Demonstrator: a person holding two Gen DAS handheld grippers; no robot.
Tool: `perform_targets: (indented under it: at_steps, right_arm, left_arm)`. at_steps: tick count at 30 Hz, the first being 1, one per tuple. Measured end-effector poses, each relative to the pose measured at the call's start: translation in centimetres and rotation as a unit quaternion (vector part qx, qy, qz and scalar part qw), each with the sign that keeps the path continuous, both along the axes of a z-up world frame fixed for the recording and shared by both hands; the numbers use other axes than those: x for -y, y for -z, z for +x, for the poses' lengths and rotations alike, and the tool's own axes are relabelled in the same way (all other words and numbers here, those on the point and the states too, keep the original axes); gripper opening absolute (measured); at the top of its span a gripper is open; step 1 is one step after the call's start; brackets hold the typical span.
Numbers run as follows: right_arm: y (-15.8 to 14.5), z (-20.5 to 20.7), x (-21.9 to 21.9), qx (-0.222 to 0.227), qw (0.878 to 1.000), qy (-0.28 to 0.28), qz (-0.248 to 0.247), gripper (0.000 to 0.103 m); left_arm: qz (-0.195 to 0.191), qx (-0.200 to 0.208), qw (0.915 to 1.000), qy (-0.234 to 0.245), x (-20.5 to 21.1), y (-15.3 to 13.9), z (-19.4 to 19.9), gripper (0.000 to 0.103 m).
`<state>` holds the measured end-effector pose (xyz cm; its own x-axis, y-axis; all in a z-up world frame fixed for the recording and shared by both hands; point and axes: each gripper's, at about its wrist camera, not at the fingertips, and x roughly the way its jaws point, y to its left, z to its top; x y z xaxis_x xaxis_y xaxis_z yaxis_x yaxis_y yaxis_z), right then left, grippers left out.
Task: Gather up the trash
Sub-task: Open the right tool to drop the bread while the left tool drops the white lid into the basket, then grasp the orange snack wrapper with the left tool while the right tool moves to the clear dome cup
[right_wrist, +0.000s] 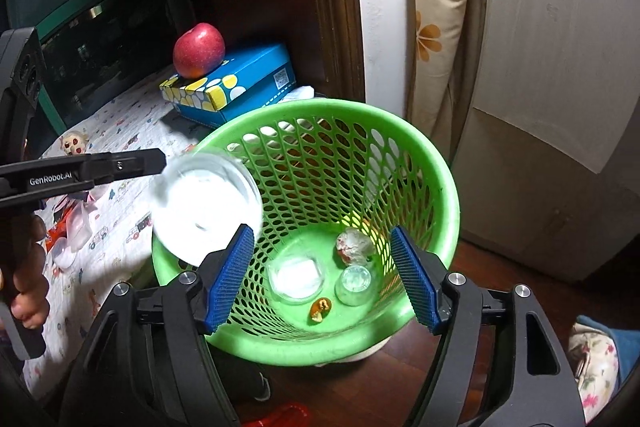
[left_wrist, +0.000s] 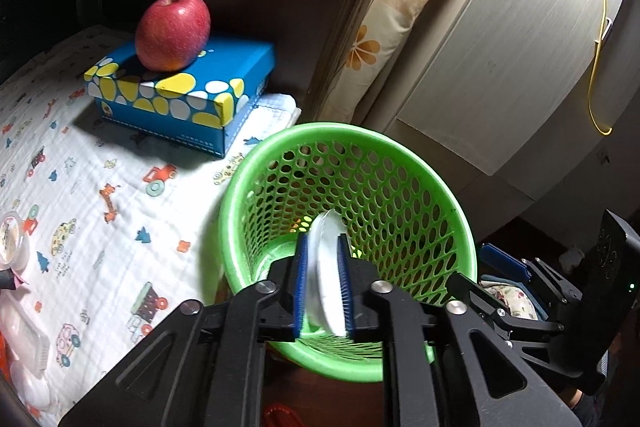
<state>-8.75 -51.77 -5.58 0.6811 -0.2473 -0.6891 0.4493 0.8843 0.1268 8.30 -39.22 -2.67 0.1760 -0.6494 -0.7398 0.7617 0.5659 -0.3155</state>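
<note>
Left wrist view, far left: small clear plastic containers [left_wrist: 24,347] are lying on the table [left_wrist: 100,227], which is carrying a white cloth printed with cartoon vehicles. Farther back, a blue tissue box [left_wrist: 180,95] with yellow and white spots is sitting on the cloth, and a red apple [left_wrist: 173,31] is resting on top of the box.

Centre: the left hand-held gripper [left_wrist: 323,287] is pinching a white plastic lid [left_wrist: 326,275] edge-on between its blue pads. The lid is hanging over the mouth of the green mesh basket [left_wrist: 424,183], just inside its near rim. The basket is standing just beside the table edge, on a dark wood floor.

Right wrist view, left: the left hand-held gripper's black finger [right_wrist: 120,167] is touching the lid [right_wrist: 206,211], whose flat face is showing here, above the basket's left rim [right_wrist: 176,267]. A person's hand [right_wrist: 28,267] is gripping the handle.

Centre to right: the right hand-held gripper [right_wrist: 322,275] is spread wide, holding nothing, hanging over the near side of the basket. On the basket floor a clear square tub [right_wrist: 296,279], a small round cup [right_wrist: 356,285], a crumpled wrapper [right_wrist: 354,247] and a brown scrap [right_wrist: 321,309] are lying close together.

Far right: a floral cushion [right_wrist: 436,19] is leaning beside a pale cabinet [right_wrist: 560,67].
</note>
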Motion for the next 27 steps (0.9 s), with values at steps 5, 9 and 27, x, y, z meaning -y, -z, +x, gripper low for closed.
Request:
perform_targets:
  at_steps: [5, 9, 27]
  right_arm:
    - [-0.1, -0.2, -0.2, 0.002, 1.000, -0.002, 0.000, 0.071]
    - [-0.5, 0.0, -1.1, 0.008, 1.000, -0.011, -0.002, 0.075]
    - [-1.4, 6.1, -9.0, 0.015, 0.993, -0.115, -0.004, 0.081]
  left_arm:
    - [0.003, -0.002, 1.0000, 0.001, -0.3, 0.4, -0.5, 0.032]
    - [0.005, 0.004, 0.9999, -0.016, -2.0, 0.3, -0.4, 0.036]
    - [0.034, 0.034, 0.9801, -0.193, -17.7, 0.5, 4.0, 0.056]
